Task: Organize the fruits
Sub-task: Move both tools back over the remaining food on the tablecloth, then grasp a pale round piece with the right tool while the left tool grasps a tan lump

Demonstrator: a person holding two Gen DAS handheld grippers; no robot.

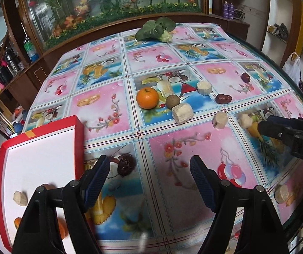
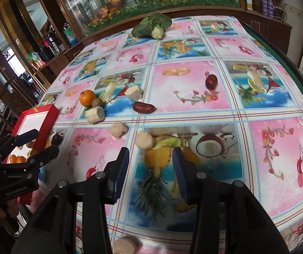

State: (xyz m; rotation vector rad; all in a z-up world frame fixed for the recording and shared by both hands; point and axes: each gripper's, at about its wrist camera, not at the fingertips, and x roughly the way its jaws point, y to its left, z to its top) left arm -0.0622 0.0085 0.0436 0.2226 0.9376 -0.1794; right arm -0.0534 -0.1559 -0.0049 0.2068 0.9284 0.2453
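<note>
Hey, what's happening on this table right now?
A person holds two grippers over a fruit-print tablecloth. Both the left gripper and right gripper are open and empty. The red-rimmed white box already holds some fruit, while a round orange, dark red dates and pale cut chunks lie loose on the cloth.

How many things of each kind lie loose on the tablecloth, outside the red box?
Orange: 1
Brown round fruit: 1
Red dates: 2
Pale chunks: 5
Leafy vegetable: 1
Total: 10
The dark shape beside the red box may be only print, so it is not counted.
</note>
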